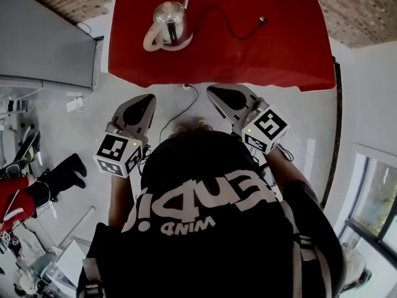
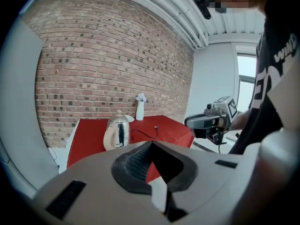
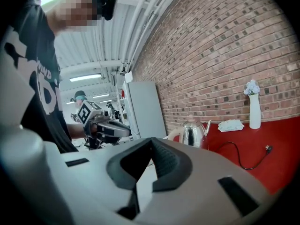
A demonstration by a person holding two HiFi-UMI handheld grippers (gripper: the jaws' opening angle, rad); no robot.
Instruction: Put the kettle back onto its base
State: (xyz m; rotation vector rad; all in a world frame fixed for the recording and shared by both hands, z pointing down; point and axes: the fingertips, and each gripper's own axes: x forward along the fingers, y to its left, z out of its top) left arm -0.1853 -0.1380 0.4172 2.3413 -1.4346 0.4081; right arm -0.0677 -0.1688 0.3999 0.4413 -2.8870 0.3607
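Observation:
A steel kettle [image 1: 167, 23] with a cream handle stands upright on the left part of the red table [image 1: 279, 54]. It also shows in the left gripper view as the kettle [image 2: 117, 131] and in the right gripper view as the kettle [image 3: 194, 134]. A black cord [image 1: 226, 22] runs from under it to a loose plug [image 1: 263, 20]. I cannot tell the base apart from the kettle. My left gripper [image 1: 147, 98] and right gripper [image 1: 214, 92] hover side by side before the table's near edge, well short of the kettle. Both are shut and hold nothing.
A white vase [image 2: 139, 109] with flowers and a white tissue pack [image 3: 231, 124] stand at the table's far side by the brick wall. A grey cabinet [image 1: 43, 42] stands left of the table. Cables [image 1: 177, 113] lie on the floor under my grippers.

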